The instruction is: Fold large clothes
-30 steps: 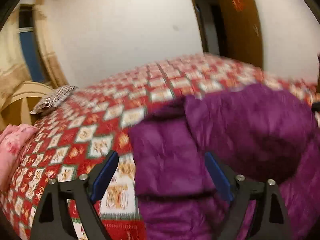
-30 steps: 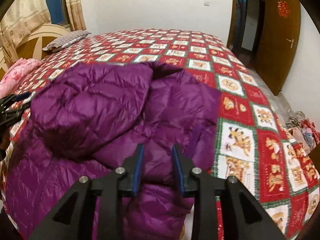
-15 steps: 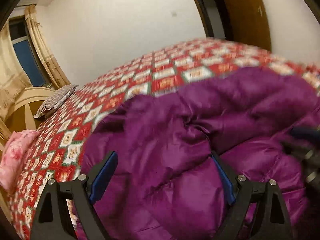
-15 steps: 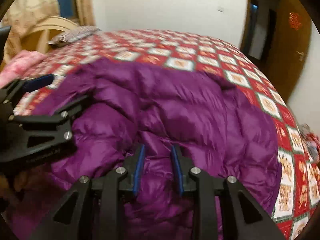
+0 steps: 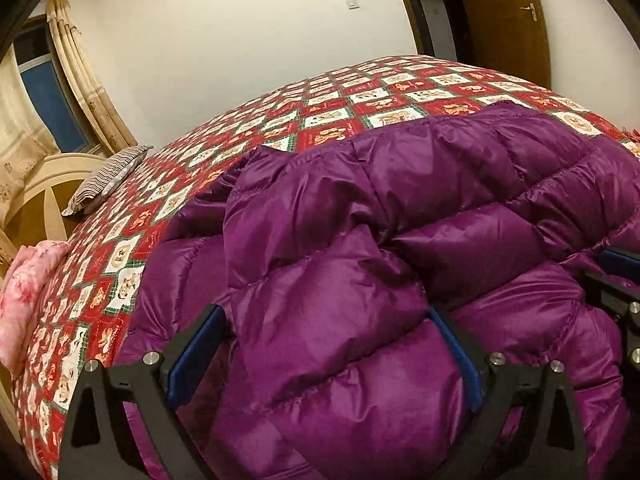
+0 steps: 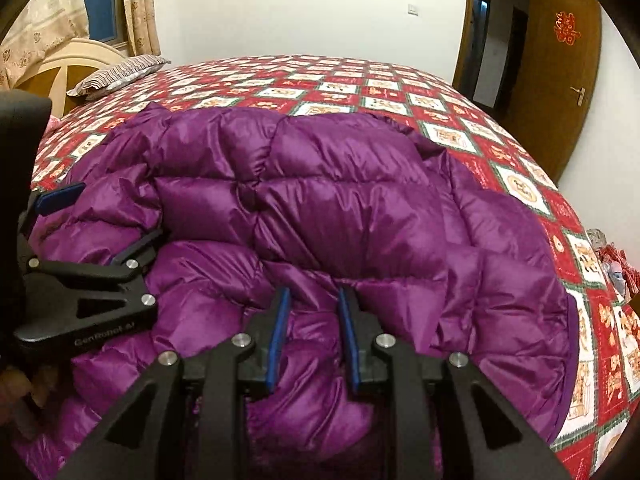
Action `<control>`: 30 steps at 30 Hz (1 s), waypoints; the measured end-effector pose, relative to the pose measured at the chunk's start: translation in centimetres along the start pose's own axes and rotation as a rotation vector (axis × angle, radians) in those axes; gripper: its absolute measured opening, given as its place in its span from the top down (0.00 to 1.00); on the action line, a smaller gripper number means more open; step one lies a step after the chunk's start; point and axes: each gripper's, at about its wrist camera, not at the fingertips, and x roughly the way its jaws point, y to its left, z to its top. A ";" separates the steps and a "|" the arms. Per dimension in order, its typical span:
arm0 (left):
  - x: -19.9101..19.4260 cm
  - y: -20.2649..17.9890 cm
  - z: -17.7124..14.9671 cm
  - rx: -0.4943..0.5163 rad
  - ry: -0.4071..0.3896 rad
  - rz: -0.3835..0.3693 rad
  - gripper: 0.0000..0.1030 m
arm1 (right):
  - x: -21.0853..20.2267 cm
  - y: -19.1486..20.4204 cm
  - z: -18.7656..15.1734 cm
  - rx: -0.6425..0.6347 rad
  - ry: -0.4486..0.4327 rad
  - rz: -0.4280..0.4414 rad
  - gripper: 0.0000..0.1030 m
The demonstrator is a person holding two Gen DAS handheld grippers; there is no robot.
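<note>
Flanking purple jacket [image 5: 360,280]: pillow [image 5: 106,178], door [image 6: 560,80].

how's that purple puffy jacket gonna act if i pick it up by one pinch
The jacket would probably sag and unfold, since its quilted panels already slump in soft folds. It looks light for its bulk, being puffy. Its glossy shell may slip between the right tongs, which pinch only a small bunch.
</note>
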 end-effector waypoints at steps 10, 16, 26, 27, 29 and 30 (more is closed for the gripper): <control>-5.3 5.4 4.7 -0.111 -0.163 0.074 0.04 | -5.1 -2.5 3.7 0.092 -0.053 0.070 0.73; -2.1 3.1 6.5 -0.091 0.029 -0.083 0.04 | -2.1 -3.1 8.3 0.225 -0.034 0.048 0.71; -1.7 1.3 0.7 -0.050 0.050 -0.125 0.04 | 1.3 -3.4 6.5 0.197 0.008 0.011 0.71; -2.2 1.5 1.1 -0.053 0.038 -0.146 0.04 | 1.8 -3.4 6.1 0.177 0.023 -0.021 0.71; -3.7 1.6 2.0 -0.034 -0.008 -0.148 0.04 | 3.1 -4.4 5.3 0.180 0.058 -0.081 0.71; -5.1 2.1 2.8 -0.033 -0.047 -0.150 0.04 | 3.4 -5.3 5.2 0.198 0.062 -0.101 0.71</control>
